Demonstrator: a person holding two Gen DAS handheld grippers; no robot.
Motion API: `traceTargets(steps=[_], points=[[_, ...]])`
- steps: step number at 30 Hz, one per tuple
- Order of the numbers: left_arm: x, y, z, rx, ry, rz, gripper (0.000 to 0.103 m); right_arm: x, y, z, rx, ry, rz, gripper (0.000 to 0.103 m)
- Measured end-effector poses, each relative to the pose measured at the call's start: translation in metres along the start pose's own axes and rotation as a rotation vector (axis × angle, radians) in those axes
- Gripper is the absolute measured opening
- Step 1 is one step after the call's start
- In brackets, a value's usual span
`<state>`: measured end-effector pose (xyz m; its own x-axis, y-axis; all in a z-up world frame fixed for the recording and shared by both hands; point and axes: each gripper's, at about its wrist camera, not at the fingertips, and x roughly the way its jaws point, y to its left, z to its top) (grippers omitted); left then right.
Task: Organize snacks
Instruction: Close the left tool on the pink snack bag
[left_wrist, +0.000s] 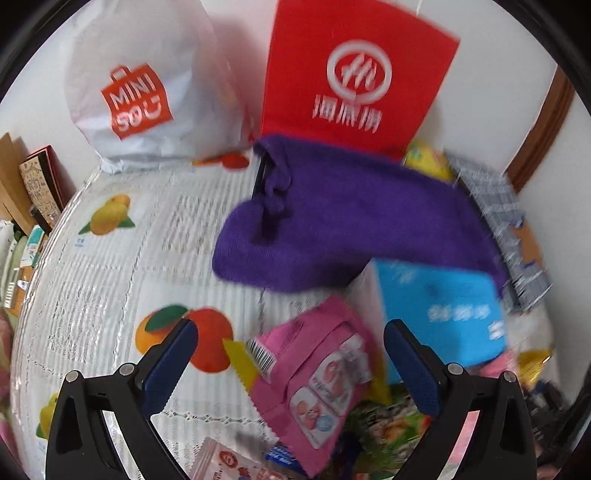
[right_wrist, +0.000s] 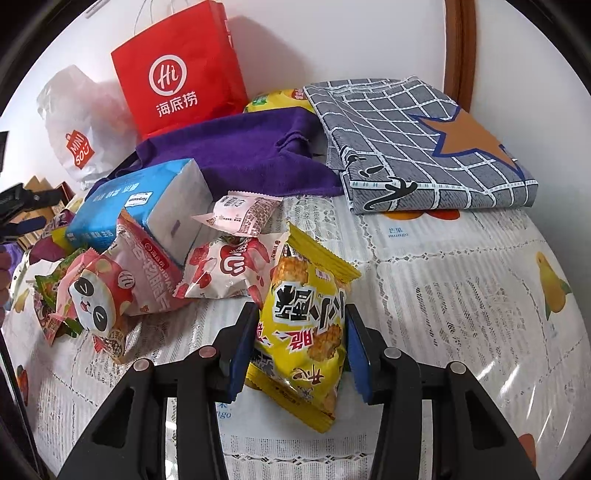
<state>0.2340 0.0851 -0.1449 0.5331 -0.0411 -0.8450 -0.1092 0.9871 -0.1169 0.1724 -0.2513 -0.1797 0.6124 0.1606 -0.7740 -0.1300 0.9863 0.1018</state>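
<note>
Your right gripper (right_wrist: 299, 343) is clamped on the yellow crinkle-edged snack packet with black lettering (right_wrist: 306, 332): both blue pads press its sides, and the packet stands tilted between them, its lower corner on the counter with the white lace, fruit-printed cover (right_wrist: 461, 295).

To the packet's left lies the snack pile: a white-and-red strawberry-print pouch (right_wrist: 225, 273) just beside it, a pink panda-face bag (right_wrist: 114, 291), and a blue-and-white soft tissue pack (right_wrist: 147, 210) behind them.

Your left gripper (left_wrist: 291, 365) stands wide, holding nothing. The pink foil snack packet with a barcode (left_wrist: 314, 373) lies directly between its two blue pads, touching neither.

Behind the pile, a purple knitted cloth (right_wrist: 243, 155) lies by a red paper carrier bag (right_wrist: 181, 70) and a folded grey checked fabric (right_wrist: 417, 144).
</note>
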Motion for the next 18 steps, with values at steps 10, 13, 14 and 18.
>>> traceTargets(steps=[10,13,14,18], points=[[0.006,0.005,-0.030,-0.021,0.022,-0.102,0.064,0.000,0.001,0.001,0.002,0.014,-0.012,0.045],[-0.004,0.003,-0.034,-0.002,-0.004,-0.093,0.060,-0.005,0.003,0.000,0.006,0.007,-0.017,0.044],[-0.008,0.005,-0.034,-0.009,-0.005,-0.102,0.060,-0.008,0.004,-0.001,0.005,0.005,-0.021,0.043],[-0.031,0.013,-0.039,-0.025,-0.042,-0.097,0.060,-0.021,0.007,-0.003,0.007,-0.006,-0.013,0.043]])
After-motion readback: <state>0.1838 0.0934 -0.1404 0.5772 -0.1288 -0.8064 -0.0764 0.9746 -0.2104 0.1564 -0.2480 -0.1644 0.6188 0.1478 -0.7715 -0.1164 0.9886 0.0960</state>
